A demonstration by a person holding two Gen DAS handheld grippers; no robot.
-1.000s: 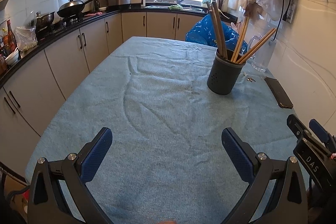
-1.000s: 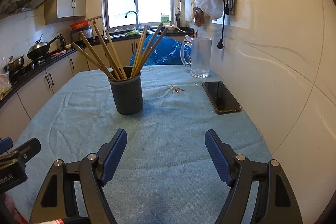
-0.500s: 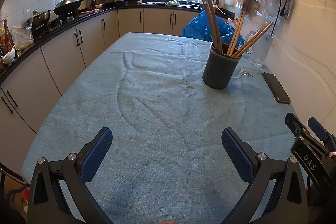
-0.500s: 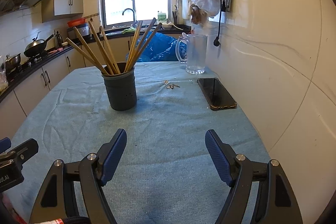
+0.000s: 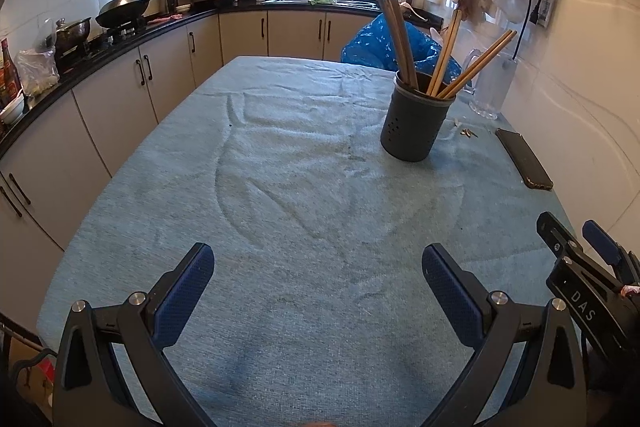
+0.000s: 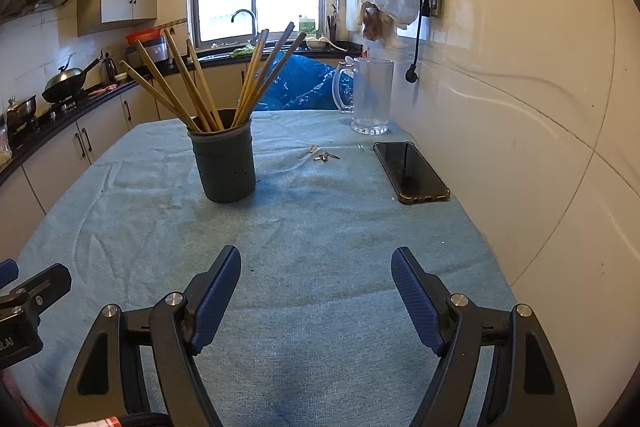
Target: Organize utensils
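A dark grey utensil holder (image 5: 416, 123) (image 6: 226, 165) stands on the blue-green table cloth (image 5: 304, 211) (image 6: 320, 235), toward the wall side. Several wooden chopsticks (image 5: 400, 39) (image 6: 192, 83) lean out of it in all directions. My left gripper (image 5: 316, 267) is open near the front edge of the table, with nothing between its blue pads. My right gripper (image 6: 316, 267) is open too and empty, well short of the holder. The right gripper's body shows at the right edge of the left wrist view.
A black phone (image 5: 523, 159) (image 6: 412, 171) lies by the wall, with small keys (image 6: 326, 155) and a glass jug (image 6: 370, 97) behind it. A blue plastic bag (image 6: 304, 83) sits past the table's far end. Kitchen counters with a wok (image 5: 124, 5) run along the left.
Both views have shifted slightly, so the holder sits a little lower and nearer the middle in the left wrist view. Both grippers stay open and nothing on the table has moved.
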